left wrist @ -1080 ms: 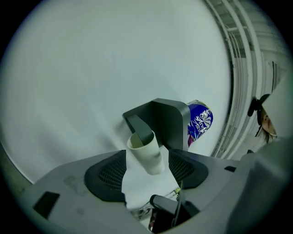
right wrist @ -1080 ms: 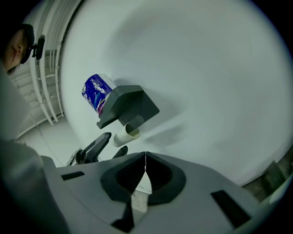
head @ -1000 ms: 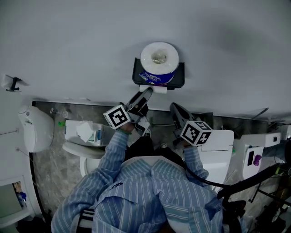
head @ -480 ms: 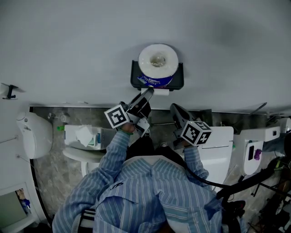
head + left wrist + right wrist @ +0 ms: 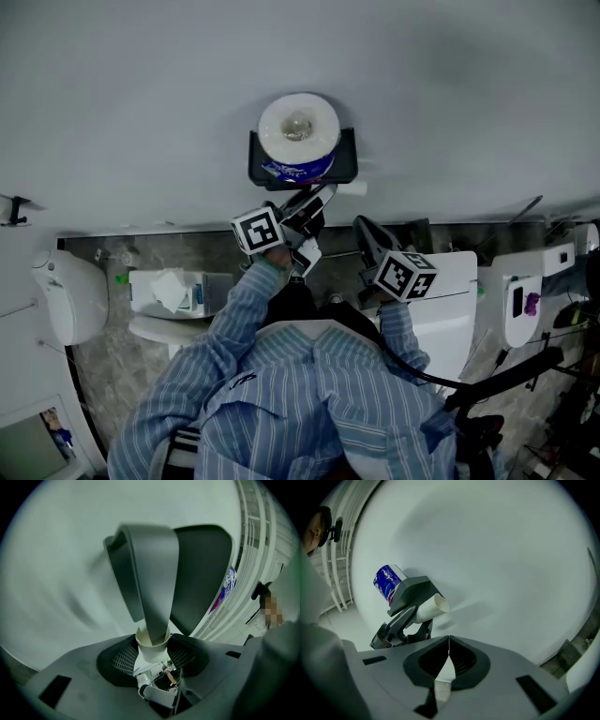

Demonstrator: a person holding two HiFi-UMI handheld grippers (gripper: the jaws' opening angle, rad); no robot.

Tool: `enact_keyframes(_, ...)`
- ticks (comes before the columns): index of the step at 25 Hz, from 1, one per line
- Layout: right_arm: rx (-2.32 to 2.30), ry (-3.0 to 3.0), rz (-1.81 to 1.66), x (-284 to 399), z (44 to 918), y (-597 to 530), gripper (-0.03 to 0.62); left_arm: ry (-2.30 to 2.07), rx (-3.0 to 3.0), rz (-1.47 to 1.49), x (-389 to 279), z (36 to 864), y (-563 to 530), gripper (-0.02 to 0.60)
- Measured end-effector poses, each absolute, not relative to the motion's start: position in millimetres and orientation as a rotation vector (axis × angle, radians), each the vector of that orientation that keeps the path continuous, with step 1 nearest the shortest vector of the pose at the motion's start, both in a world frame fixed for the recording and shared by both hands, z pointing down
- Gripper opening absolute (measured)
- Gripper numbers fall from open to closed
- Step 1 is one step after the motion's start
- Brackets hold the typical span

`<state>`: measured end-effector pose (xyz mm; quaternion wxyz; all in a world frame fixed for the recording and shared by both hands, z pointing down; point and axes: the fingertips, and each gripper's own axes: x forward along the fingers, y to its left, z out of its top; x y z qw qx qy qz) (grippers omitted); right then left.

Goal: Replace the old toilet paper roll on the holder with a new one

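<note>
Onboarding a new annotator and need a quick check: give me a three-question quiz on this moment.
1. True or false: the right gripper is open.
2. The roll sits: A on top of the holder; B on the floor; C in the right gripper.
3. What is in the left gripper?
Key: 1 false, its fingers are shut. 2 A. 3 the tube; the fingers have just closed on it.

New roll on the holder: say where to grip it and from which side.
Grip the new roll across its curved side, probably coming from the front. It stands on end on the holder, core hole up, wall close behind, so front and flanks look open. Use the right tongs, shut and empty; the left tongs have just closed on the cardboard tube.
</note>
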<state>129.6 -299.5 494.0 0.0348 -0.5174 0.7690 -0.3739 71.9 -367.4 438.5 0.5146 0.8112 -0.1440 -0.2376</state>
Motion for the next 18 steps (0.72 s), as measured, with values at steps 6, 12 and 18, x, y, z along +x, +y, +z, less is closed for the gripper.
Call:
enact_keyframes(6,-1.665,2.31,-1.11,157.7,492.7,-291.1,0.005,-0.312,2.142,-0.407,114.1,436.7,-359.0,0.19)
enact_keyframes(12,-1.727,2.302,-1.044,180.6,489.1,-287.3,0.005,-0.324,2.247,-0.249,133.1,451.0,-341.7,0.19)
enact_keyframes(18,-1.709,2.368,-0.997,186.3,478.4,-289.8,0.005,-0.384,2.277,-0.21,121.2,455.7,-336.6,0.19)
